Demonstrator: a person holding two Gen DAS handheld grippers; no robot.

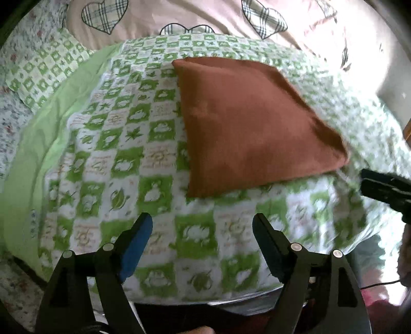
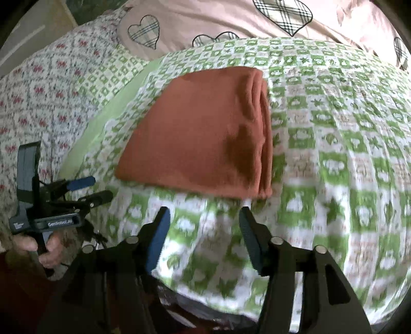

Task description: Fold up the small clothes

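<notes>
A rust-orange garment (image 1: 246, 123) lies folded into a flat packet on the green-and-white checked cloth (image 1: 133, 159). In the right wrist view the folded garment (image 2: 205, 133) shows its stacked layers along its right edge. My left gripper (image 1: 203, 221) hovers open over the checked cloth, short of the garment's near edge, with nothing between its fingers. My right gripper (image 2: 205, 213) is open too, just short of the garment's near edge and holding nothing. The left gripper (image 2: 90, 188) also shows at the left of the right wrist view, held by a hand (image 2: 38, 246).
The checked cloth (image 2: 334, 154) covers a raised surface on a bed. A pink cover with plaid hearts (image 1: 195, 15) lies behind it. A floral sheet (image 2: 46, 84) and a small checked pillow (image 1: 43, 69) lie to the left. The right gripper's tip (image 1: 385, 187) enters the left wrist view.
</notes>
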